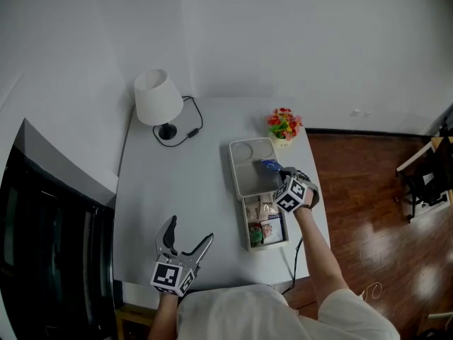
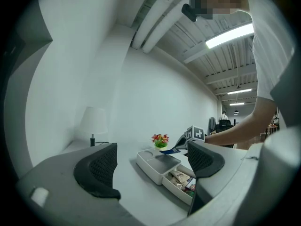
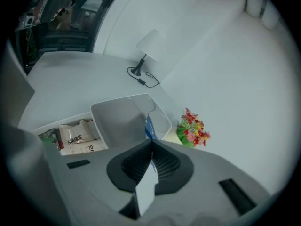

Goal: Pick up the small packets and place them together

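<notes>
My right gripper (image 1: 274, 168) is shut on a small blue packet (image 1: 269, 165), held edge-on just above the large far compartment of the white tray (image 1: 233, 167). In the right gripper view the blue packet (image 3: 149, 126) sticks out past the closed jaws of the right gripper (image 3: 151, 146) over the tray (image 3: 117, 102). Several other small packets (image 1: 266, 222) lie in the tray's near compartments, and in this view those packets (image 3: 77, 136) show at the left. My left gripper (image 1: 190, 231) hovers open and holds nothing near the table's front edge, well left of the tray.
A white lamp (image 1: 157, 98) with a black cord stands at the table's back left. A small pot of flowers (image 1: 284, 126) sits just behind the tray. The white table (image 1: 177, 190) ends close to the tray's right side, with wooden floor (image 1: 368, 211) beyond.
</notes>
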`<state>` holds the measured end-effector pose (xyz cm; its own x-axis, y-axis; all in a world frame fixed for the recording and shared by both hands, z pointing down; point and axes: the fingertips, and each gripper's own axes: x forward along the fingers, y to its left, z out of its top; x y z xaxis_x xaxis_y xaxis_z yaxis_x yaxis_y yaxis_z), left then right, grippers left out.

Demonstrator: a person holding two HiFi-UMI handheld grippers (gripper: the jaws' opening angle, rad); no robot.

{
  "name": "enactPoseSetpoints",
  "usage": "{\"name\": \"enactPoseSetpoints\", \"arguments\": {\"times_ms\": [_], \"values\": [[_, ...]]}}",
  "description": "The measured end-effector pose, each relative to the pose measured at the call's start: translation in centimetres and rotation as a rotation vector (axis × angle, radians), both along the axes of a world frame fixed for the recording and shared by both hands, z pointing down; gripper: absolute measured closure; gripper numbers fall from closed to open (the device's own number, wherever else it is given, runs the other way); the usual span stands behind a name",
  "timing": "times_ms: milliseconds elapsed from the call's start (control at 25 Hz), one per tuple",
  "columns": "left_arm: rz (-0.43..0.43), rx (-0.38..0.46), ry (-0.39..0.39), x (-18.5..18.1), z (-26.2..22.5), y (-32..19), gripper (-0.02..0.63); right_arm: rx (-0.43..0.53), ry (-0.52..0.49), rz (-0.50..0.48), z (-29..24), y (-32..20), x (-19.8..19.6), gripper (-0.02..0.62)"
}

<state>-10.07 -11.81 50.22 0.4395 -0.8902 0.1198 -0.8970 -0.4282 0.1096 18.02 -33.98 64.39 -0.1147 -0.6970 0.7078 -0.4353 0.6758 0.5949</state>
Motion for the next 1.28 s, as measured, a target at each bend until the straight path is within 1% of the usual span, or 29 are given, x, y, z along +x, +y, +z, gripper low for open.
{"name": "enactPoseSetpoints", "arguments": {"times_ms": [200, 360, 520, 560, 600, 680, 880, 960, 1000, 1040, 1080, 1240, 1280], "values": [[0.010, -0.001, 0.003, 0.1, 0.0, -0.3, 0.155, -0.132, -0.030, 0.009, 4.3, 2.5, -1.3, 0.589], [0.017, -0.009, -0.001, 0.3, 0.3, -0.5, 0.155, -0.196, -0.059, 0.046, 7.1, 3.4, -1.9, 0.589], [0.016, -0.014, -0.006, 0.2, 0.5, -0.4, 0.155, -0.216, -0.112, 0.091, 7.5, 3.2, -2.8, 0.591], [0.012, -0.016, -0.005, 0.1, 0.6, -0.3, 0.155, -0.219, -0.129, 0.104, 7.6, 3.0, -3.0, 0.586], [0.010, -0.017, -0.005, 0.0, 0.6, -0.3, 0.155, -0.224, -0.145, 0.119, 7.6, 2.9, -3.1, 0.564], [0.009, -0.016, -0.006, -0.2, 0.6, -0.3, 0.155, -0.223, -0.176, 0.148, 7.7, 2.5, -3.1, 0.557], [-0.004, -0.015, 0.006, -0.6, 0.7, -0.3, 0.155, -0.195, -0.232, 0.162, 7.3, 2.0, -3.1, 0.541], [-0.002, -0.012, 0.004, -0.6, 0.6, -0.3, 0.155, -0.200, -0.258, 0.176, 7.2, 2.0, -3.0, 0.538], [0.001, -0.010, 0.003, -0.6, 0.5, -0.3, 0.155, -0.207, -0.273, 0.182, 7.2, 2.0, -3.0, 0.477], [0.003, -0.008, 0.003, -0.6, 0.4, -0.3, 0.155, -0.210, -0.287, 0.192, 7.3, 2.0, -3.0, 0.376], [0.003, -0.007, 0.005, -0.6, 0.4, -0.3, 0.155, -0.209, -0.305, 0.205, 7.2, 2.0, -2.9, 0.345], [0.001, -0.004, 0.018, -0.6, 0.5, -0.2, 0.155, -0.194, -0.379, 0.246, 6.2, 2.3, -2.8, 0.345], [0.005, -0.002, 0.021, -0.5, 0.4, -0.2, 0.155, -0.187, -0.396, 0.256, 6.1, 2.4, -2.7, 0.301]]}}
